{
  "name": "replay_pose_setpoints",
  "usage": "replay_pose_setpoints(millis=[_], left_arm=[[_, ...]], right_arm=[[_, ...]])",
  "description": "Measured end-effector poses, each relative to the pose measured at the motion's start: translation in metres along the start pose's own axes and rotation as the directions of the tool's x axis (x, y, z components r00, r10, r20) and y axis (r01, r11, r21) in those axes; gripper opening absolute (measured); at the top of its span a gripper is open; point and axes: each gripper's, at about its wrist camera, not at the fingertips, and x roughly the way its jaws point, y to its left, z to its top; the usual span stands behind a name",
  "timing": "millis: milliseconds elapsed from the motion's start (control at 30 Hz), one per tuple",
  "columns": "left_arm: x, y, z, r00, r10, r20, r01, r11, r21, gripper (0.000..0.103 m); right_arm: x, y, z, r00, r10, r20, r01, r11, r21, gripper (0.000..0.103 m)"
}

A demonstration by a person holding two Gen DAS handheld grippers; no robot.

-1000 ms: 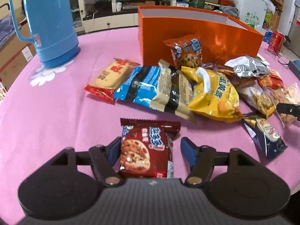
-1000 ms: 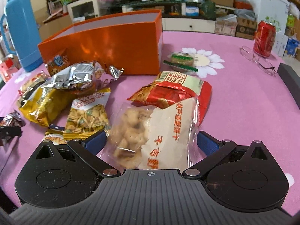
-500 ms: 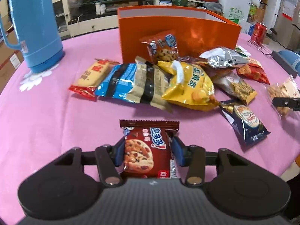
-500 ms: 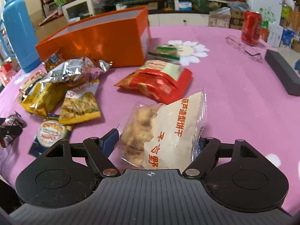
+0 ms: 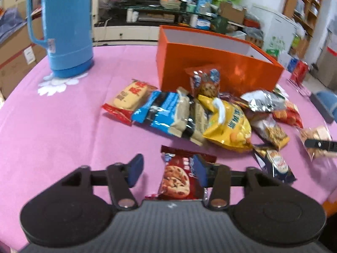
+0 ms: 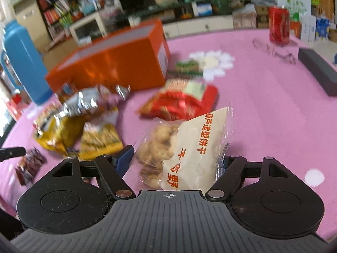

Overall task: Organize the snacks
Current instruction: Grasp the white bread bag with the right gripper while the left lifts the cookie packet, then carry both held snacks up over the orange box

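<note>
My left gripper point(image 5: 167, 169) stands open; a red chocolate-chip cookie packet point(image 5: 179, 179) lies between the fingers, against the right one, with a gap to the left finger point(image 5: 134, 168). My right gripper point(image 6: 177, 160) is shut on a clear bag of small biscuits with a white label point(image 6: 185, 147), held above the pink cloth. An open orange box point(image 5: 219, 65) stands behind a pile of snack packets point(image 5: 210, 113); it also shows in the right wrist view point(image 6: 118, 63).
A tall blue thermos point(image 5: 65, 27) stands at the far left. A red can point(image 6: 279, 25), spectacles point(image 6: 273, 49) and a dark case point(image 6: 318, 69) sit at the far right. A red snack bag point(image 6: 181, 101) lies ahead of the right gripper.
The left gripper had closed on the cookie packet and now stands open again, shifted left of it. The right gripper has lifted and swung with the biscuit bag.
</note>
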Motion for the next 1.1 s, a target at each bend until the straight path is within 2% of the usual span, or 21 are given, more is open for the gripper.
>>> replay_pose_setpoints(millis=[33, 133, 233, 333, 367, 400, 467, 533, 667, 767, 900, 1000, 1100], left_arm=[[0.001, -0.003, -0.002, 1.0, -0.007, -0.003, 0.007, 1.0, 0.018, 0.065], [0.013, -0.015, -0.006, 0.998, 0.039, -0.046, -0.035, 0.995, 0.09, 0.065], [0.024, -0.024, -0.011, 0.994, 0.066, -0.086, -0.052, 0.987, 0.153, 0.065], [0.023, -0.031, -0.016, 0.995, 0.08, -0.065, -0.066, 0.978, 0.195, 0.064], [0.023, -0.029, -0.016, 0.995, 0.073, -0.067, -0.06, 0.98, 0.189, 0.054], [0.023, -0.027, -0.014, 0.996, 0.058, -0.072, -0.046, 0.985, 0.164, 0.053], [0.019, -0.023, -0.012, 0.995, 0.076, -0.063, -0.068, 0.99, 0.125, 0.051], [0.007, -0.018, -0.008, 0.997, 0.075, -0.029, -0.072, 0.993, 0.089, 0.051], [-0.028, -0.006, 0.009, 0.999, 0.009, 0.042, -0.009, 1.0, -0.013, 0.051], [-0.039, -0.008, 0.047, 0.993, -0.015, 0.117, 0.017, 1.0, -0.014, 0.051], [-0.024, -0.017, 0.11, 0.978, -0.03, 0.208, 0.036, 0.999, -0.026, 0.051], [0.005, -0.025, 0.149, 0.967, -0.042, 0.253, 0.059, 0.997, -0.058, 0.051], [0.046, -0.035, 0.179, 0.966, -0.036, 0.254, 0.055, 0.996, -0.07, 0.051]], right_arm=[[0.001, 0.0, -0.001, 1.0, -0.003, -0.003, 0.003, 1.0, -0.003, 0.065], [0.005, -0.002, 0.0, 1.0, -0.015, -0.018, 0.015, 1.0, 0.01, 0.07], [0.007, 0.0, -0.001, 1.0, -0.006, -0.027, 0.006, 1.0, 0.001, 0.081], [0.01, 0.005, -0.002, 0.999, -0.017, -0.032, 0.016, 0.999, -0.033, 0.085], [0.011, 0.007, -0.003, 0.999, -0.031, -0.029, 0.029, 0.998, -0.054, 0.082], [0.011, 0.009, -0.004, 0.999, -0.048, -0.024, 0.046, 0.996, -0.076, 0.069], [0.009, 0.011, -0.004, 0.998, -0.064, -0.015, 0.062, 0.992, -0.112, 0.063], [0.003, 0.008, -0.004, 0.999, -0.034, -0.001, 0.034, 0.996, -0.088, 0.062], [-0.027, 0.001, 0.006, 0.995, 0.026, 0.093, -0.024, 0.999, -0.024, 0.062], [-0.044, 0.004, 0.03, 0.982, 0.091, 0.163, -0.093, 0.996, 0.005, 0.062], [-0.041, 0.026, 0.088, 0.961, 0.13, 0.244, -0.12, 0.991, -0.057, 0.062], [-0.019, 0.046, 0.137, 0.941, 0.148, 0.305, -0.124, 0.988, -0.096, 0.062], [0.02, 0.061, 0.17, 0.931, 0.163, 0.326, -0.141, 0.986, -0.09, 0.062]])
